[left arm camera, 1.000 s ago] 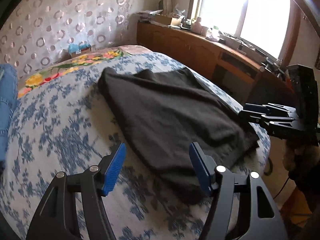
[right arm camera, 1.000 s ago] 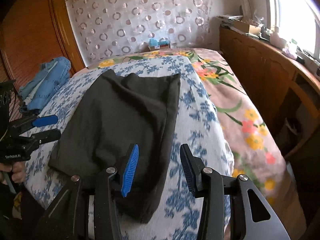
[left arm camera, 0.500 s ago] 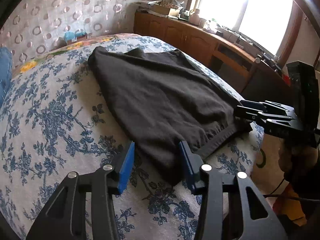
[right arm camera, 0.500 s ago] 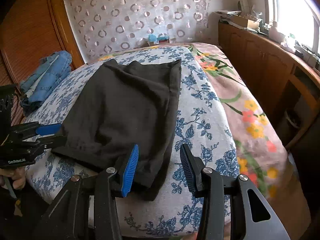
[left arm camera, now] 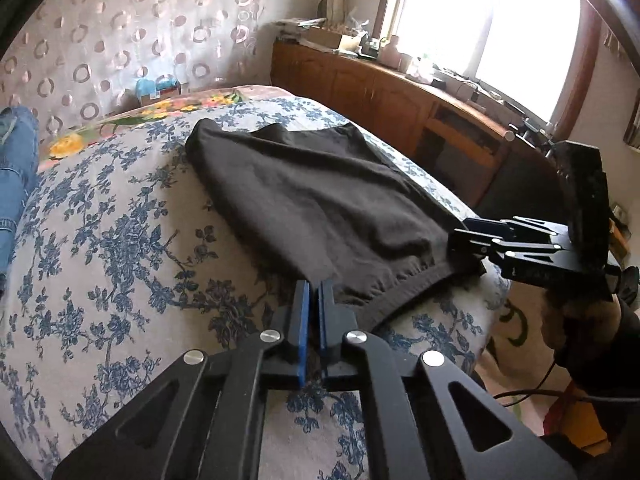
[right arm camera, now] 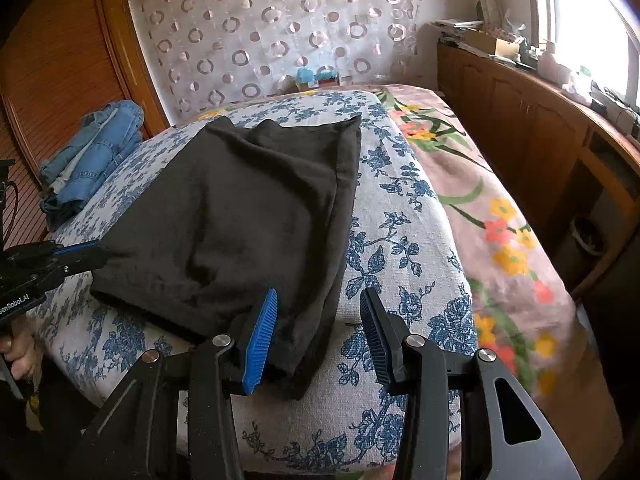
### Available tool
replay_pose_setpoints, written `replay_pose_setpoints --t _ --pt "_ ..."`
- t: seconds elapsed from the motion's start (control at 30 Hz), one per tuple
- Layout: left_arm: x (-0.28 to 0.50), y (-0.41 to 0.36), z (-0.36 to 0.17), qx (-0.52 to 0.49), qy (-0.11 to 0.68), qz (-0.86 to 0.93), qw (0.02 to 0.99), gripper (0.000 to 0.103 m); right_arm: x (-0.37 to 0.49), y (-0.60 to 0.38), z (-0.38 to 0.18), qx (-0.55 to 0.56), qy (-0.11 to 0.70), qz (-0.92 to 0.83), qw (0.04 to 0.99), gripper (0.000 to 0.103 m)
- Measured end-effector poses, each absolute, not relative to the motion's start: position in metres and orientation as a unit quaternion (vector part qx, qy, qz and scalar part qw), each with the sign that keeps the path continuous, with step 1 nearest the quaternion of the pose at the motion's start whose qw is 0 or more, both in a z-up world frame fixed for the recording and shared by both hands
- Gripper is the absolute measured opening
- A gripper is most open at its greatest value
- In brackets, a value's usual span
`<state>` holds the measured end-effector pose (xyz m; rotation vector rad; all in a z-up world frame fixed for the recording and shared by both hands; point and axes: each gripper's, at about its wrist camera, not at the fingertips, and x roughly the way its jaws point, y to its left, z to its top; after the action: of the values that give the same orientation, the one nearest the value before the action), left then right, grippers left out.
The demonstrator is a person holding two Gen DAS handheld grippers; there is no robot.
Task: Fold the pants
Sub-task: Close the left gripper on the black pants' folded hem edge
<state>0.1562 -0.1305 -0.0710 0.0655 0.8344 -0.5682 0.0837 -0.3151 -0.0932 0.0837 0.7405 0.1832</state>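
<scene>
Lying flat across the bed [right arm camera: 404, 240], on the blue-flowered cover: dark pants [right arm camera: 256, 216], already doubled lengthwise, one short end toward the patterned curtain [right arm camera: 280, 32], the other at the near edge of the mattress.

Left tongs [left arm camera: 313, 304]: closed down to a thin slit, blue pads nearly meeting, sitting at the near left corner of the pants. Dark cloth showing in the slit between the pads, so apparently pinching that corner; from the right wrist view the same tongs [right arm camera: 94, 254] touching the left corner of the cloth.

Right tongs [right arm camera: 318, 338]: standing partly open, wide gap between the ribbed blue pads, neither pad pressing on anything. Near right corner of the pants lying under and between the two fingers, not gripped. From the left wrist view, right tongs [left arm camera: 460, 236] sitting against the far side of the hem.

Lying at the left edge of the bed: pile of blue denim [right arm camera: 88, 160]. Running along the right under the bright window: wooden cabinet [right arm camera: 532, 120], clutter on top. Showing beyond the flowered cover on the right: pink floral sheet [right arm camera: 492, 216].
</scene>
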Motion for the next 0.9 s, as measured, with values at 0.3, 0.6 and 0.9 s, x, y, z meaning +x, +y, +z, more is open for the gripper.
replay_pose_setpoints --t 0.3,0.6,0.9 --pt "0.159 -0.126 -0.072 0.013 0.400 -0.263 0.878 0.005 0.077 -0.313 -0.093 0.047 0.363 0.090 0.926 0.045" --pt "0.174 -0.132 -0.087 -0.009 0.436 -0.263 0.861 0.046 0.072 -0.308 -0.093 0.036 0.362 0.086 0.928 0.045" --pt "0.166 -0.139 -0.097 0.004 0.448 -0.280 0.849 0.021 0.071 -0.311 -0.094 0.040 0.362 0.087 0.927 0.045"
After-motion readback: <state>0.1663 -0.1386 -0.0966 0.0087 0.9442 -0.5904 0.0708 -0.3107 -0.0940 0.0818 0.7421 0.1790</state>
